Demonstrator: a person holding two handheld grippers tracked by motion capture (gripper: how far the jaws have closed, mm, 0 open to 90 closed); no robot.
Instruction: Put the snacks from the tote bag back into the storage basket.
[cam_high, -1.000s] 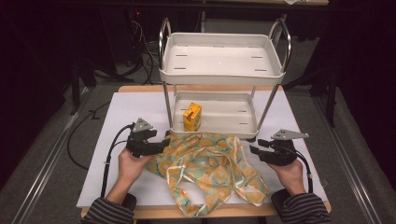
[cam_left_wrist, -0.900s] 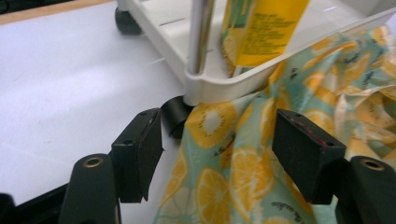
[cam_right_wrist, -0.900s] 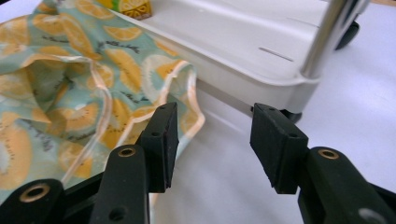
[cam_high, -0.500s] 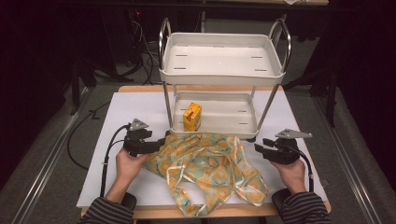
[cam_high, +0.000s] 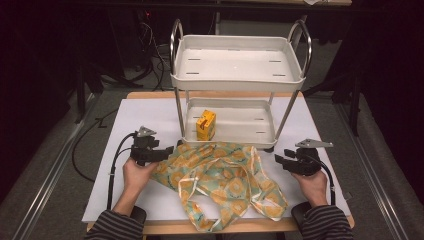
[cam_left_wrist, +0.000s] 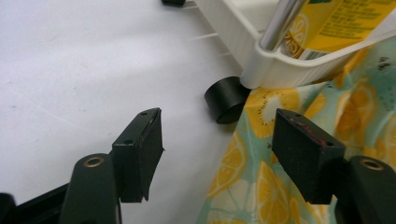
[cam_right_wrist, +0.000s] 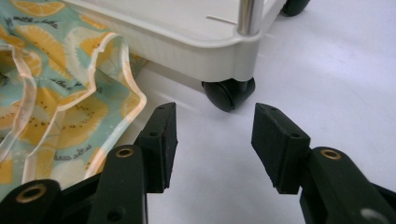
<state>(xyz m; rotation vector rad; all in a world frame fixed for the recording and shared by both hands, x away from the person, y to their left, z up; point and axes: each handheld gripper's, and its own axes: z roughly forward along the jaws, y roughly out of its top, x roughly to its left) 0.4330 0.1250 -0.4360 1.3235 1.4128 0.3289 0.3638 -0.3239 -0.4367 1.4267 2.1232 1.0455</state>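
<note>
Counter (cam_high: 150, 107) under white sheet, two-tier cart (cam_high: 237, 75) upper centre of frame; keep clear of its caster (cam_left_wrist: 226, 99).
Lemon-print cloth bag (cam_high: 225, 180) lay crumpled lower centre, top edge touching cart's lower tray, yellow carton (cam_high: 205, 125) on that tray.
Left tool (cam_high: 169, 149) stood spread over bag's left edge, nothing pinched: you needed lower, squarer bite on the hem.
Right tool (cam_high: 278, 160) spread, just beside bag's right edge, over bare sheet: you had to shift it toward the strap (cam_right_wrist: 28, 98) first.

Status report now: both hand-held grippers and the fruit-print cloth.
Left hand-held gripper open at fruit-print cloth edge. Right hand-held gripper open, clear of it. Cart sits against the cloth.
</note>
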